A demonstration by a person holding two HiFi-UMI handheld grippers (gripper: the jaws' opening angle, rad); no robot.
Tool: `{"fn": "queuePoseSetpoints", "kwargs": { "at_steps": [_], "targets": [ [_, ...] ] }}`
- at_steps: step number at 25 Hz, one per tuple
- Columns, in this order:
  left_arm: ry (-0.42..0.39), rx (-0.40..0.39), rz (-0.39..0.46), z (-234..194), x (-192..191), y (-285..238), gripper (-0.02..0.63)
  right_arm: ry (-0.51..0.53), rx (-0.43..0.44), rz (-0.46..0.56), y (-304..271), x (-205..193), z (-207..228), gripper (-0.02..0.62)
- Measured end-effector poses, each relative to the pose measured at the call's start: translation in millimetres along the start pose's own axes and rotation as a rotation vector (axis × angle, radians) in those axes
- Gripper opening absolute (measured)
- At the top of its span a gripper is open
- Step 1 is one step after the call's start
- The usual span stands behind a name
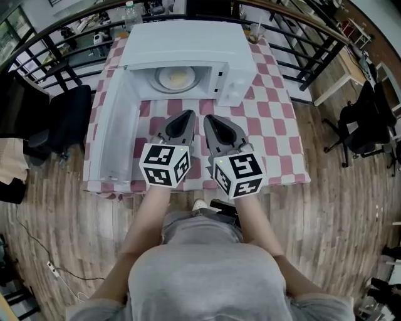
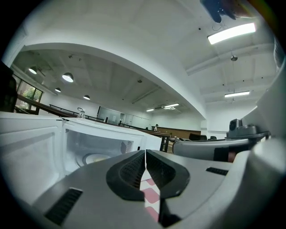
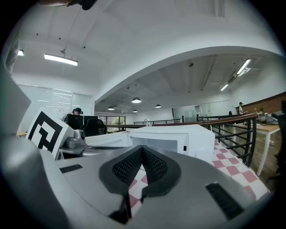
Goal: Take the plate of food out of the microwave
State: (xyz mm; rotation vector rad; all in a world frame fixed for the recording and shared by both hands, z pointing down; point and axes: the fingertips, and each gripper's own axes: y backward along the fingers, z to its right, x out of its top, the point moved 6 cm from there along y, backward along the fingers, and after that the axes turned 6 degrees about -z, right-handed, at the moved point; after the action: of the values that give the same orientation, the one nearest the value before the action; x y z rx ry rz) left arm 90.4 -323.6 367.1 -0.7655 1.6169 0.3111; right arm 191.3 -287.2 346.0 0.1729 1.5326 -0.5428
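Note:
A white microwave (image 1: 182,44) stands at the far side of a red-and-white checked table (image 1: 276,125), its door (image 1: 113,135) swung open to the left. Inside sits a plate of pale food (image 1: 175,78); from the left gripper view the plate (image 2: 96,158) shows low in the cavity. My left gripper (image 1: 186,116) and right gripper (image 1: 208,120) hover side by side over the table in front of the opening, short of the microwave (image 3: 170,136). Both are shut with nothing between the jaws, seen again in the left gripper (image 2: 145,154) view and the right gripper (image 3: 142,150) view.
A dark railing (image 1: 313,56) runs behind and beside the table. A black office chair (image 1: 366,122) stands at the right, another dark chair (image 1: 59,119) at the left. A bottle (image 1: 130,14) sits behind the microwave. Wooden floor surrounds the table.

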Motion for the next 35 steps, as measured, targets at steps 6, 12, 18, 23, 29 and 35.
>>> {"fn": "queuePoseSetpoints", "kwargs": {
  "at_steps": [6,12,18,23,29,35],
  "targets": [
    [0.070,0.025,0.007,-6,-6,-6,0.006,-0.008,0.023,-0.011,-6,-6,10,0.026],
    [0.211,0.003,-0.031,-18,-17,-10,0.165,-0.007,0.031,-0.017,-13,-8,11,0.026],
    [0.402,-0.041,-0.114,-38,-32,-17,0.207,-0.022,0.025,-0.024,-21,-13,13,0.026],
    [0.506,-0.002,-0.057,-62,-37,-32,0.220,-0.030,0.026,-0.035,-35,-14,17,0.026],
    [0.688,0.014,-0.044,-83,-54,-58,0.199,-0.039,0.021,-0.054,-53,-19,25,0.026],
    [0.857,0.033,-0.020,-106,-63,-78,0.196,-0.042,0.038,-0.066,-70,-30,29,0.026]
  ]
}}
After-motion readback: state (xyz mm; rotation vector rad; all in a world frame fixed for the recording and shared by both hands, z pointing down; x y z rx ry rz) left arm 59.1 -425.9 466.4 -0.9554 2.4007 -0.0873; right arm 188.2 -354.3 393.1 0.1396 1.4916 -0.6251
